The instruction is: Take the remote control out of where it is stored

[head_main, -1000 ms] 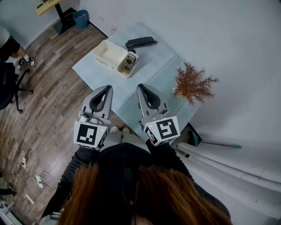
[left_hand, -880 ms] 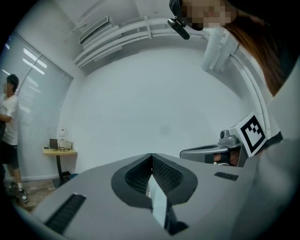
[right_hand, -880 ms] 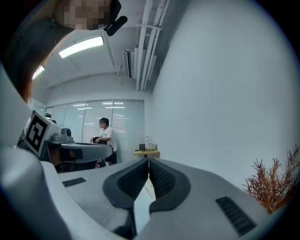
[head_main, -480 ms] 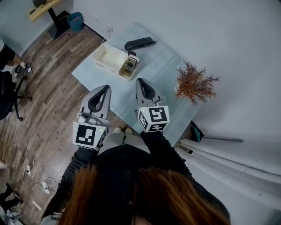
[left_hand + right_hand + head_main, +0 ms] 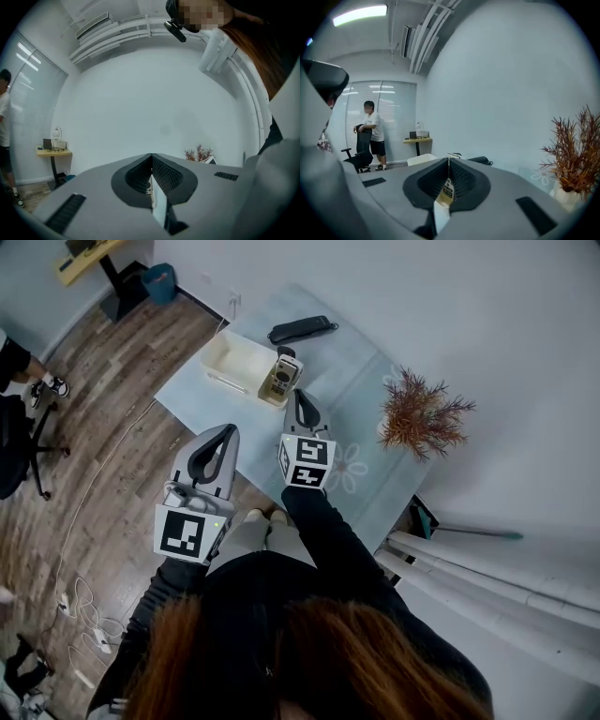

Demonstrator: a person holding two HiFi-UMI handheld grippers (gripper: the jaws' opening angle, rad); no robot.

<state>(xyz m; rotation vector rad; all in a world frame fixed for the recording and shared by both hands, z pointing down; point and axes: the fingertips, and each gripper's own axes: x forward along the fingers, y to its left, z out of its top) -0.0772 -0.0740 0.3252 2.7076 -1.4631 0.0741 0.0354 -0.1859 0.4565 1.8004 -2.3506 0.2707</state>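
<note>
The remote control [image 5: 280, 379], beige with dark buttons, stands tilted at the right end of an open white box [image 5: 234, 359] on the pale blue table [image 5: 361, 381]. My right gripper [image 5: 298, 395] is shut and empty over the table, its tips just short of the remote. In the right gripper view the remote [image 5: 447, 191] shows through the hollow behind the closed tips of the right gripper [image 5: 449, 160]. My left gripper [image 5: 228, 428] is shut and empty, held off the table's near edge above the floor. Its tips meet in the left gripper view [image 5: 151, 155].
A black case [image 5: 300, 329] lies behind the box. A dried reddish plant [image 5: 422, 416] stands at the table's right. A person [image 5: 372, 136] stands by an office chair [image 5: 358, 158] far back, near a small desk [image 5: 417, 139]. Cables lie on the wood floor [image 5: 84, 512].
My right gripper has moved forward and down over the table, up to the remote. The left gripper has stayed nearly where it was.
</note>
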